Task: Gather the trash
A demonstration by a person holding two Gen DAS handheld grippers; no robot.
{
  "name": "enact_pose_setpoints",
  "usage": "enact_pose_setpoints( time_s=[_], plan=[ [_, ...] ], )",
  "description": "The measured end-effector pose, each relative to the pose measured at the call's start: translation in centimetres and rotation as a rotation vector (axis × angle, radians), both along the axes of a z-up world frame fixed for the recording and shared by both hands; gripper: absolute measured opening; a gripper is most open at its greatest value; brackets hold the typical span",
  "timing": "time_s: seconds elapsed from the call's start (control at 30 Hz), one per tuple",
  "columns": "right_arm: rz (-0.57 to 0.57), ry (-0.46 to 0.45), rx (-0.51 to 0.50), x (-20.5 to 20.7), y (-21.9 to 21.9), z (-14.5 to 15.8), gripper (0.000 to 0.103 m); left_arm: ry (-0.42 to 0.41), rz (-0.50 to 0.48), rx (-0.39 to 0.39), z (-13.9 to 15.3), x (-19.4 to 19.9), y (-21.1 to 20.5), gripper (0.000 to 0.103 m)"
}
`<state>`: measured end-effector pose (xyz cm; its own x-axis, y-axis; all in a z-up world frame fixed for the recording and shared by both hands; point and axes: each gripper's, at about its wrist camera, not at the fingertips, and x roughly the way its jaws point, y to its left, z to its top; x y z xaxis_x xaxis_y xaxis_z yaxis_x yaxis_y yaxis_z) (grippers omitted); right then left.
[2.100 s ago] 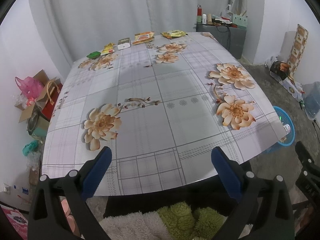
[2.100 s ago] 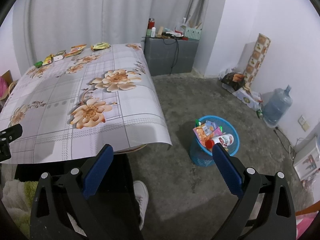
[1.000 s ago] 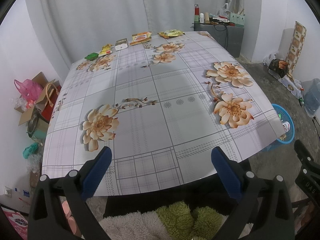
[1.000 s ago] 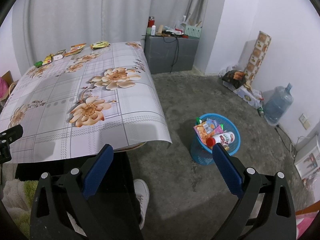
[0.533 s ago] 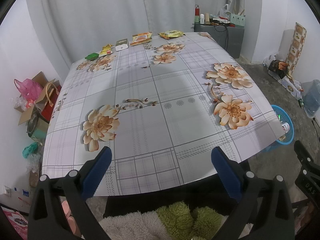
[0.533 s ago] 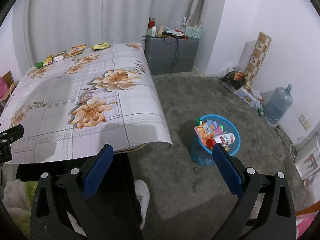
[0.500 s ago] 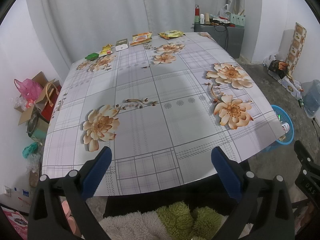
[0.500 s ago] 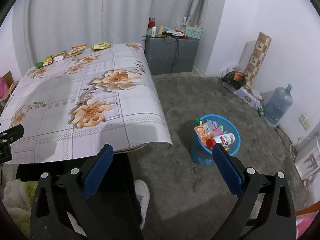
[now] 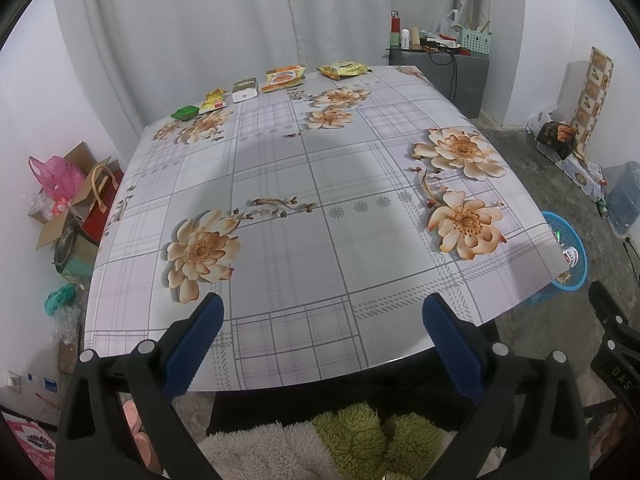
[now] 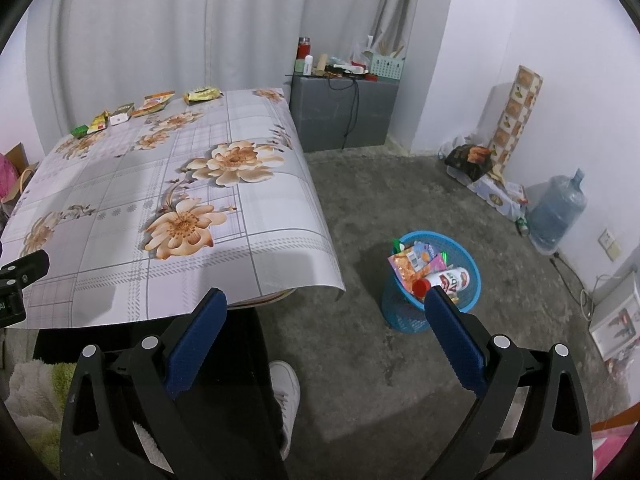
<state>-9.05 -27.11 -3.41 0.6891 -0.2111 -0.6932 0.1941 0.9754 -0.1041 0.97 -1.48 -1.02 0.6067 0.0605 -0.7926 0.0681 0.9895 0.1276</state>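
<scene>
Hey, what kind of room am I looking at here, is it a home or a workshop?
Most likely a lived-in room of a home, roughly finished. A dining-style table with a flowered plastic cloth fills the middle, a grey curtain covers the back wall, and a big water jug stands on the bare concrete floor.

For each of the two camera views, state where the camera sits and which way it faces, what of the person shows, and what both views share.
Left wrist: behind the open left hand-held gripper, facing across the table to the wrappers at its far edge; no body visible.
Right wrist: behind the open right hand-held gripper, facing the table's right corner and floor; a white shoe shows.
Shared: table, wrappers, blue bin.
</scene>
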Motion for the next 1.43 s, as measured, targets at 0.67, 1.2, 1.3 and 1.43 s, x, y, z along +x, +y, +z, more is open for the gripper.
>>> enact_pose_setpoints(
  time_s=[0.67, 1.2, 1.3, 1.43],
  plan=[
    [-0.002, 0.002, 0.004, 0.30, 0.12, 0.03, 0.095, 0.001, -0.002, 0.000, -0.07, -0.07, 0.13, 0.097],
    [-0.003, 0.000, 0.004, 0.21, 0.14, -0.01, 0.095, 0.001, -0.001, -0.001, -0.12, -0.18, 0.02, 0.097],
    [-0.003, 0.000, 0.004, 0.18, 0.14, 0.00, 0.095, 0.003, -0.001, 0.000, -0.13, -0.17, 0.01, 0.097],
    [-0.004, 0.000, 0.005, 0.17, 0.17, -0.02, 0.095, 0.002, 0.000, -0.001, -0.18, -0.24, 0.01, 0.097]
  ],
)
